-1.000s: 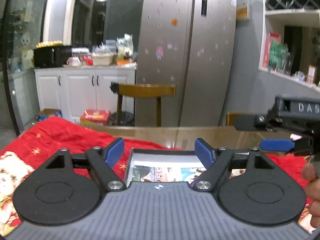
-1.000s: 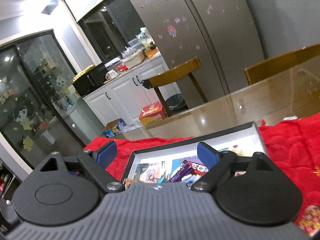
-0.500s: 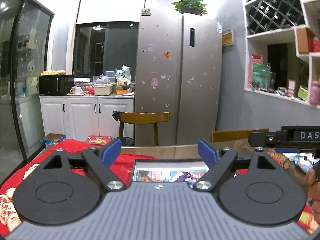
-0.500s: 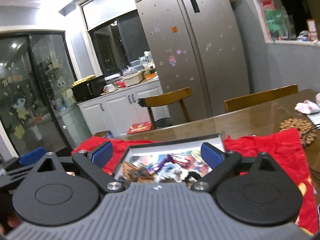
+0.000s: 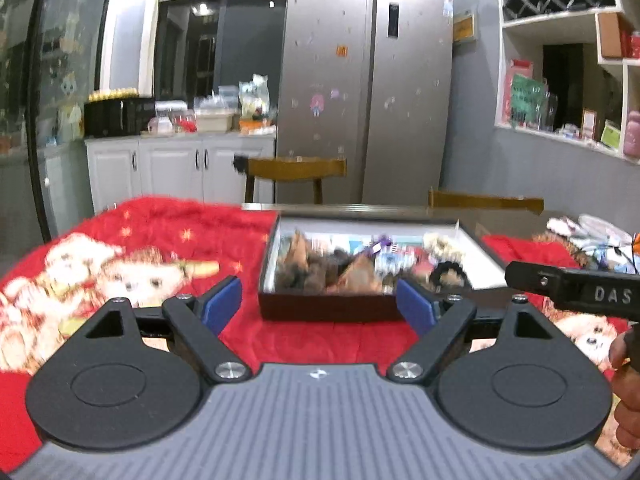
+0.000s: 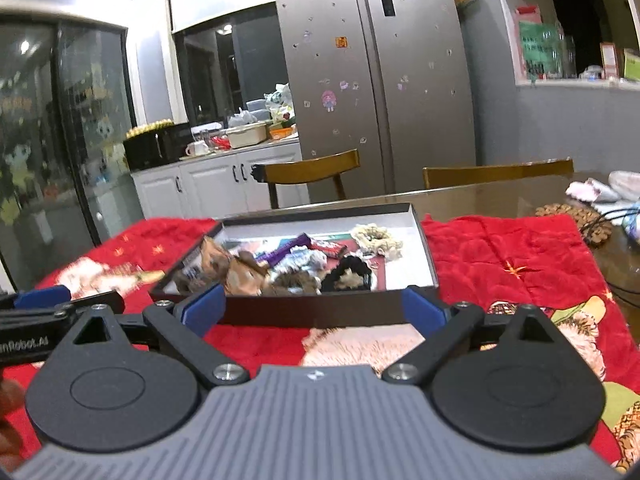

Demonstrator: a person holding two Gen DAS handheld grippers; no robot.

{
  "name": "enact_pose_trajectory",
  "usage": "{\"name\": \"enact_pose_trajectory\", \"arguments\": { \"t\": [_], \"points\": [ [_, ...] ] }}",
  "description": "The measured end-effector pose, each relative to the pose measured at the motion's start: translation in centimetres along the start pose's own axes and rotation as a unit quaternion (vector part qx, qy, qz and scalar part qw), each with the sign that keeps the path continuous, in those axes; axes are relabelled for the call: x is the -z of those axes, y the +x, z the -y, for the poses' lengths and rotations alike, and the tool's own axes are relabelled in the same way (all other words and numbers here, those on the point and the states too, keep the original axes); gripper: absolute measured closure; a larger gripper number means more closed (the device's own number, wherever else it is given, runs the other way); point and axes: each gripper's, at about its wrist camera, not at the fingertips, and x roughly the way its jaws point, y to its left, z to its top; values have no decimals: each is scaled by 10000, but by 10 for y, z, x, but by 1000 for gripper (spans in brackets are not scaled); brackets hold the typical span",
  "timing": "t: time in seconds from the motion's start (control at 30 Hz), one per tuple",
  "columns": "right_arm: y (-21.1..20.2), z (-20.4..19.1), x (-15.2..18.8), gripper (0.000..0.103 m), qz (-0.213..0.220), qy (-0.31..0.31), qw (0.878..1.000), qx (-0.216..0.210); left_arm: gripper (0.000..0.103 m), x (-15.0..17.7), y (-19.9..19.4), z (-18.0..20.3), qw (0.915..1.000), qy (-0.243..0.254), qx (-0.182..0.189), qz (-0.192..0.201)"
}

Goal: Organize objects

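A shallow dark box (image 5: 328,307) (image 6: 312,314) with a white inside lies on a red printed cloth (image 5: 192,232) (image 6: 512,248). It holds several small things: brown wrappers (image 6: 240,272), a purple bar (image 6: 286,249), a cream scrunchie (image 6: 378,238) and a black scrunchie (image 6: 350,274). My left gripper (image 5: 319,306) is open, just short of the box's near wall, with nothing between its blue pads. My right gripper (image 6: 312,314) is also open and empty before the same wall. Each gripper shows at the edge of the other's view.
The cloth covers a glass-topped table (image 6: 480,196) with two wooden chairs (image 6: 316,168) behind it. A round woven coaster (image 6: 576,216) and small items lie at the right. Beyond stand a steel fridge (image 5: 368,92) and white cabinets (image 5: 180,164).
Both grippers have drawn back from the box and dropped; the box, earlier partly hidden under them, now lies whole ahead of the fingers. The right gripper's tilted view has levelled.
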Motion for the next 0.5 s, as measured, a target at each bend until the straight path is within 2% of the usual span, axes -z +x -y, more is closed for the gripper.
{"name": "enact_pose_trajectory", "arguments": {
  "t": [0.17,0.27,0.37,0.43,0.5],
  "points": [
    [14,-17,23,4,-1,-606,9974,380,16,12,26,-2,9990,78,-11,-442],
    [18,-13,28,4,-152,-422,9984,351,16,19,36,1,9974,235,-16,-687],
    [22,-8,39,4,-417,-218,9982,379,16,26,42,-1,9963,95,34,-857],
    [25,-9,45,4,-675,-228,9965,432,16,30,44,-2,9958,-28,44,-909],
    [25,-9,46,4,-730,-209,9964,368,16,32,45,-1,9961,-19,8,-887]
  ]
}}
